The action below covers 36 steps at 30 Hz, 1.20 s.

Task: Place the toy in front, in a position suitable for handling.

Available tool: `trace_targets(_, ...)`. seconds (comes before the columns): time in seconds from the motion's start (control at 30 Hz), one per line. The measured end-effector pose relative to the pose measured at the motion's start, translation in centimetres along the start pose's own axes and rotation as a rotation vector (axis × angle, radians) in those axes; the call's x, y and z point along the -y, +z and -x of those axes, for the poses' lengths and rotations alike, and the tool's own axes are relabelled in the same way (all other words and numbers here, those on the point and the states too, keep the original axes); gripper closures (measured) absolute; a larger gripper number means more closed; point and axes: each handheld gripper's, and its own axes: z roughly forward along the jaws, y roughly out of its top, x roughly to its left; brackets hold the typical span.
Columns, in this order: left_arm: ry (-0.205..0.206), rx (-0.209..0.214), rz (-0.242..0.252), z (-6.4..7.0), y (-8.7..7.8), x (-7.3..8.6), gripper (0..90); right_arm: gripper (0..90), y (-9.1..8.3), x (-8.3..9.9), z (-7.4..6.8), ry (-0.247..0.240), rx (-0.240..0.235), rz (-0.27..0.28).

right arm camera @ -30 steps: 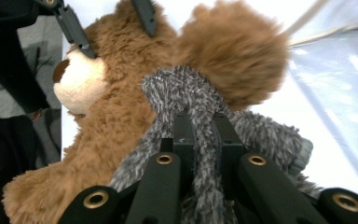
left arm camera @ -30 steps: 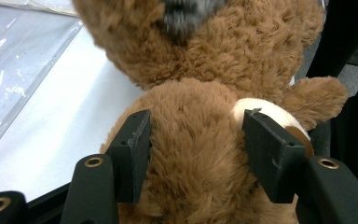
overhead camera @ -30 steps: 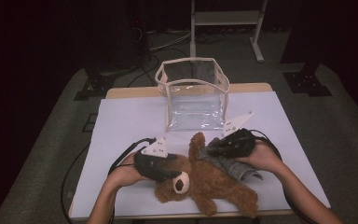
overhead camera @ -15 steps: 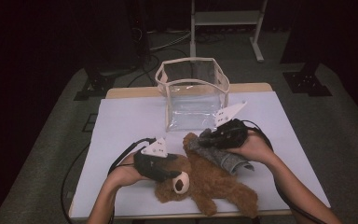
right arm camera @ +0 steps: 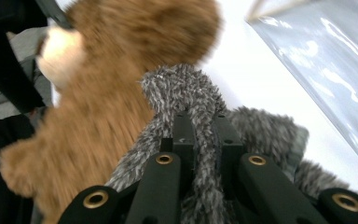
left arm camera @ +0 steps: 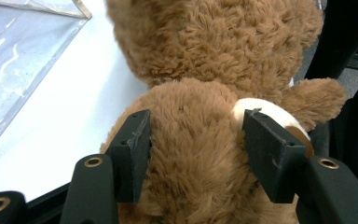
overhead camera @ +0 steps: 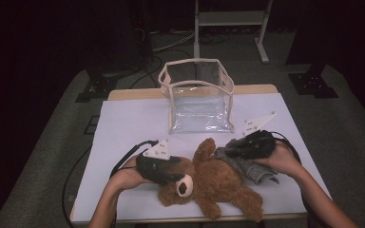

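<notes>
Bear (overhead camera: 214,183) is seen lying on the white counter (overhead camera: 123,128), near its front edge, with its head toward the left gripper (overhead camera: 171,173) and its legs stretched toward the front right corner. One brown arm is raised toward the clear bag (overhead camera: 197,97), which stands upright and open-topped near the far edge, well apart from the bear's head.

In the left gripper view, the bear's head (left arm camera: 196,154) is seen set between the two black fingers (left arm camera: 133,149), which are spread wide; the fur is touched on both sides, but whether it is pressed cannot be told. The white muzzle (left arm camera: 265,114) is seen just beside the right-hand finger. A corner of the bag (left arm camera: 23,51) is seen at the upper left.

A grey cloth (overhead camera: 247,164) lies just beside the bear's body on the right, partly under the right gripper (overhead camera: 240,148). In the right gripper view, the fingers (right arm camera: 184,135) are seen drawn narrow, with a fold of the shaggy grey cloth (right arm camera: 186,91) pinched between them and lifted into a peak. The bear (right arm camera: 116,74) is shown blurred behind the cloth, and the bag's wall (right arm camera: 326,51) is seen at the upper right.

Each gripper is held by a hand, and the forearms come in from the bottom of the high view. Black cables (overhead camera: 128,156) trail across the counter from the left gripper.
</notes>
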Motion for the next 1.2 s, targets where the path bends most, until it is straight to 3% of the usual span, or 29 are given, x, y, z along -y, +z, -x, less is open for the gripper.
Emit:
trace_targets(0.2,-0.005,0.000,0.001,0.0,0.0,0.0,42.4,82.0,-2.1,2.8,1.6,0.080,0.034,0.027)
trace_targets(0.3,-0.008,0.002,0.003,-0.1,0.1,0.0,42.3,82.0,-2.4,2.6,1.5,0.075,0.032,0.040)
trace_targets(0.47,-0.012,0.003,0.008,-0.1,0.1,0.1,42.2,82.0,-2.4,0.4,0.2,0.017,0.008,0.061)
trace_targets(0.5,-0.014,0.003,0.009,0.0,0.1,0.1,42.2,82.0,-1.8,-0.5,-0.6,-0.016,-0.013,0.064)
trace_targets(0.57,-0.014,0.002,0.009,0.0,0.0,0.1,42.2,82.0,-1.3,-1.0,-1.1,-0.037,-0.023,0.046)
trace_targets(0.67,-0.014,-0.005,0.013,0.0,0.1,0.1,42.0,82.0,-0.6,-0.6,-1.3,-0.037,-0.022,0.016)
trace_targets(0.77,-0.015,-0.012,0.019,-0.2,0.2,0.1,41.8,82.0,-0.7,0.1,-1.2,-0.003,-0.047,0.053)
trace_targets(0.9,-0.024,-0.027,0.023,-0.4,0.5,0.0,42.2,81.9,-0.6,-0.9,-2.5,-0.044,-0.071,0.063)
trace_targets(0.93,-0.025,-0.036,0.025,-0.4,0.6,-0.1,42.4,81.9,0.2,-2.3,-3.5,-0.106,-0.071,0.041)
trace_targets(1.1,-0.026,-0.047,0.028,-0.3,0.4,0.0,42.4,82.0,3.4,-4.8,-5.4,-0.185,-0.142,0.012)
trace_targets(1.17,-0.023,-0.046,0.027,-0.3,0.2,0.0,42.3,82.0,3.9,-4.9,-5.7,-0.197,-0.140,-0.004)
trace_targets(1.2,-0.022,-0.053,0.029,-0.3,-0.2,0.0,42.3,82.0,4.4,-4.6,-5.6,-0.205,-0.120,-0.036)
